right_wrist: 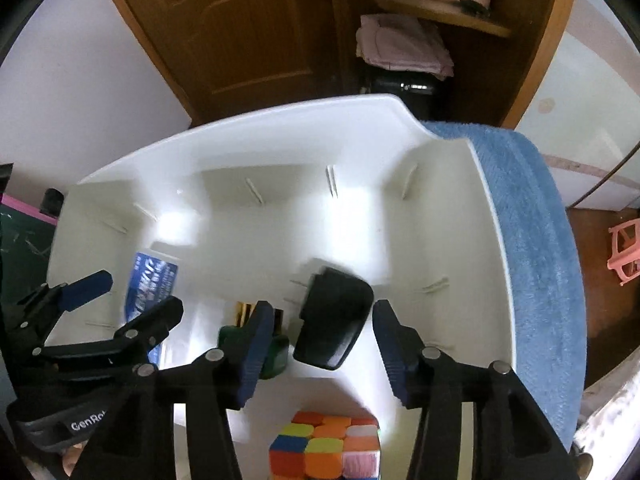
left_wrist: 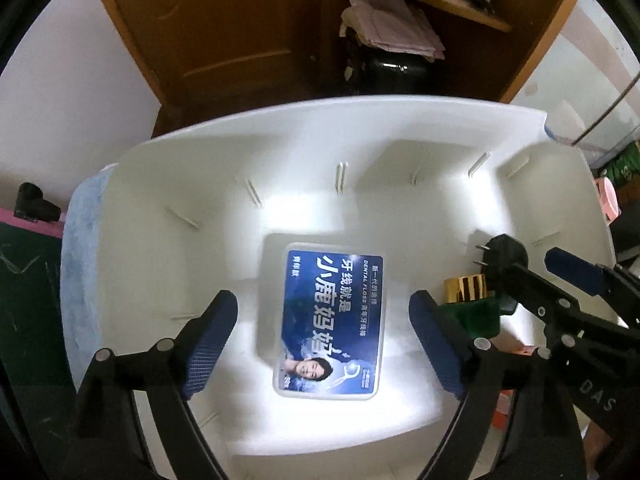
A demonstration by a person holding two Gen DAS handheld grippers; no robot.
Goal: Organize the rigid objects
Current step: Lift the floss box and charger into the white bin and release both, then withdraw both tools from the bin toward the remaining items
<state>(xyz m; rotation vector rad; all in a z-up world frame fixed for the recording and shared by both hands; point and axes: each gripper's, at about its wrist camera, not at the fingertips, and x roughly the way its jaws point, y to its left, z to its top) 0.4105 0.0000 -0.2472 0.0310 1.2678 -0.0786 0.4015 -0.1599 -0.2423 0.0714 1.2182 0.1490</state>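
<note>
A white plastic tub (left_wrist: 224, 152) holds a dental floss box with a blue label (left_wrist: 332, 320), a green bottle with a gold cap (left_wrist: 474, 300) and a black power plug (left_wrist: 502, 256). My left gripper (left_wrist: 320, 340) is open above the floss box, its fingers either side of it. My right gripper (right_wrist: 320, 352) is open, and the black plug (right_wrist: 334, 322) lies between its fingers. The green bottle (right_wrist: 272, 352) stands just left of the plug. The floss box (right_wrist: 150, 284) lies further left. A colourful puzzle cube (right_wrist: 326, 446) sits at the tub's near edge.
A blue towel (right_wrist: 532, 264) hangs over the tub's right rim, and it also shows at the tub's left side in the left wrist view (left_wrist: 80, 264). A wooden door (left_wrist: 224, 28) and shelves with folded cloth (left_wrist: 394, 26) stand behind. A pink stool (right_wrist: 624, 252) is at the right.
</note>
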